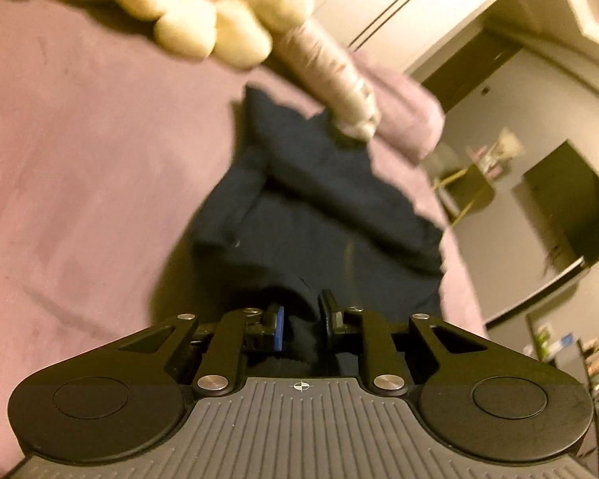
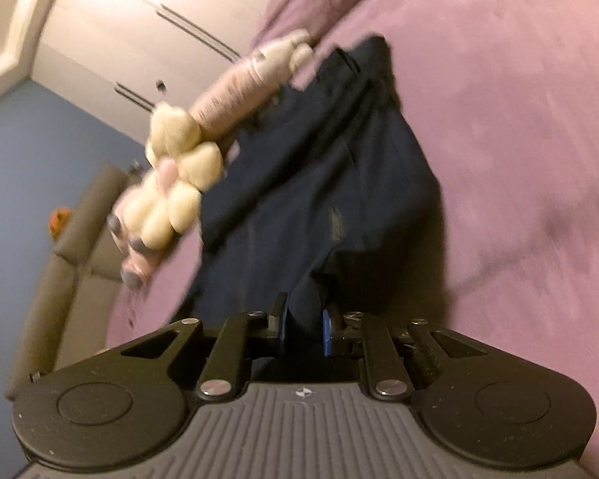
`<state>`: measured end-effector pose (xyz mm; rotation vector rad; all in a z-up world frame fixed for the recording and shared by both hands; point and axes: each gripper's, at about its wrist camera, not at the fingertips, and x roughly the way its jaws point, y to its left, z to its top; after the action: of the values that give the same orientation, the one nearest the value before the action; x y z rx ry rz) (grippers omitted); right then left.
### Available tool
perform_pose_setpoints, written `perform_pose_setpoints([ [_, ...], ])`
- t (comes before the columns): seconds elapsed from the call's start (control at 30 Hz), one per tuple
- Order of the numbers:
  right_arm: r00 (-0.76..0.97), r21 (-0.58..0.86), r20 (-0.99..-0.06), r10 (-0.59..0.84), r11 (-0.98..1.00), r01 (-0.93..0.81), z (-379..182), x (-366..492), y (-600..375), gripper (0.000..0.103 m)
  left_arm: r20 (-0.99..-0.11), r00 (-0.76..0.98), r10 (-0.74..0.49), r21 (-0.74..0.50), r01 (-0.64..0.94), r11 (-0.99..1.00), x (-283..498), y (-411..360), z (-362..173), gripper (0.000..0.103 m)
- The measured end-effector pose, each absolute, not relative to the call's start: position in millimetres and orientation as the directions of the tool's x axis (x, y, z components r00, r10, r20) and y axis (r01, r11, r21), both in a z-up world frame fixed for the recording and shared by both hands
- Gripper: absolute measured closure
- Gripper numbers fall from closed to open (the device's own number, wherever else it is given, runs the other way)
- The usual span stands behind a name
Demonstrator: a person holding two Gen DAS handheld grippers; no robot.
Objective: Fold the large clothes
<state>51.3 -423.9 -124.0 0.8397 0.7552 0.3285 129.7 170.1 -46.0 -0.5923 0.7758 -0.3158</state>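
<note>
A dark navy garment (image 1: 323, 215) lies stretched over a purple bed cover (image 1: 80, 159). My left gripper (image 1: 301, 313) is shut on one edge of the garment, with cloth bunched between the fingers. My right gripper (image 2: 304, 319) is shut on another edge of the same garment (image 2: 323, 183), which hangs away from it over the bed cover (image 2: 519, 139). Both views are blurred by motion.
A long cream and pink plush toy (image 1: 227, 20) lies on the bed, its end on the garment's far part; it also shows in the right wrist view (image 2: 187, 159). White wardrobe doors (image 2: 139, 32) stand behind the bed. A dark screen (image 1: 571, 207) and a shelf are to the right.
</note>
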Motion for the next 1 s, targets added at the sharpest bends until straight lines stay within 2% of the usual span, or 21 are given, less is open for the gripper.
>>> perform_pose_setpoints([
  [0.17,0.765,0.782,-0.394,0.51,0.623,-0.012,-98,88,-432,0.088,-0.51,0.73,-0.454,-0.613,0.061,0.788,173,166,-21,0.083],
  [0.33,0.816,0.773,-0.382,0.434,0.633,0.025,-84,143,-441,0.088,-0.481,0.776,-0.409,-0.636,0.012,0.772,238,167,-15,0.083],
  [0.53,0.835,0.785,-0.425,0.349,0.601,0.148,-95,223,-446,0.088,-0.571,0.749,-0.336,-0.637,-0.146,0.757,330,161,-53,0.083],
  [0.73,0.805,0.727,-0.522,0.282,0.64,0.248,-119,298,-432,0.088,-0.649,0.71,-0.274,-0.576,-0.223,0.786,392,147,-96,0.083],
  [0.9,0.78,0.697,-0.577,0.244,0.646,0.313,-145,330,-432,0.088,-0.679,0.69,-0.25,-0.563,-0.27,0.781,416,147,-121,0.082],
  [1.0,0.781,0.697,-0.575,0.244,0.646,0.311,-153,338,-432,0.088,-0.675,0.695,-0.247,-0.571,-0.281,0.771,423,146,-127,0.076],
])
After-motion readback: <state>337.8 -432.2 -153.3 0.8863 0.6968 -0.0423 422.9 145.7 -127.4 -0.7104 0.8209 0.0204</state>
